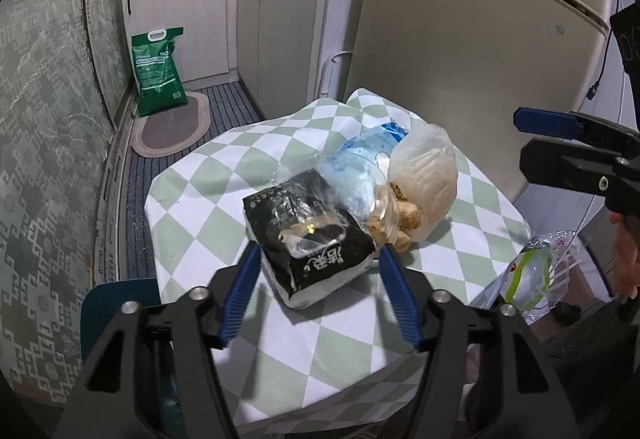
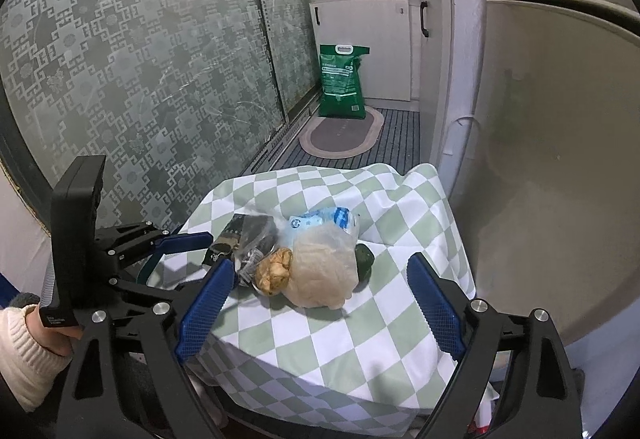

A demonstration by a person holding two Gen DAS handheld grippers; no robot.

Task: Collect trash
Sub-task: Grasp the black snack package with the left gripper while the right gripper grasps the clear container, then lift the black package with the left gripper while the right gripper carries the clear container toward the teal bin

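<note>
Left tongs (image 1: 318,259) open astride black tissue pack (image 1: 308,239) on checkered counter (image 1: 192,207), pads apparently clear, right tongs (image 2: 320,271) wide open, empty, cloudy bag (image 2: 324,271) at twelve o'clock

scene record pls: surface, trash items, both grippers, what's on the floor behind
surface: table under a green-white checkered cloth
trash pile: black packet, clear blue-print bag, cloudy plastic bag, brown lump
left gripper: open, jaws either side of the black packet, pads not pressing
right gripper: open, near the cloudy bag, nothing held
floor: green sack, oval mat
</note>
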